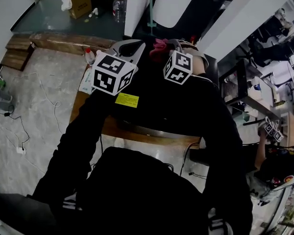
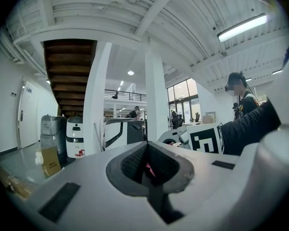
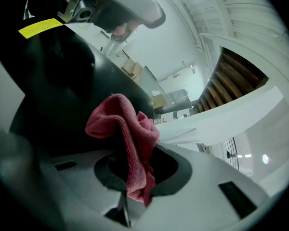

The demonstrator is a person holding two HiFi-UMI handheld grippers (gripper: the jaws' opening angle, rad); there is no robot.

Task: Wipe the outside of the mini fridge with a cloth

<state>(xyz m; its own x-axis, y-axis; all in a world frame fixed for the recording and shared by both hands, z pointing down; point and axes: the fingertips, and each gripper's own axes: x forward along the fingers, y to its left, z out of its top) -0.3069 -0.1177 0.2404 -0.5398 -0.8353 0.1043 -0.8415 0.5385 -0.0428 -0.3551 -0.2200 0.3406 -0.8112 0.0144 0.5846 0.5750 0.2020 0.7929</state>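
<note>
The black mini fridge with a yellow sticker stands right below me on a wooden table. My right gripper is over its far top edge, shut on a red cloth. In the right gripper view the cloth bunches out of the jaws of that gripper, up against the black fridge. My left gripper hovers just left of the cloth, apart from it. In the left gripper view that gripper has its jaws together, with only a pink sliver showing in the slit.
A small bottle and a paper packet lie on the table left of the fridge. Behind it stand a white machine, water bottles and a cardboard box. Cables trail on the floor at left. A person is at right.
</note>
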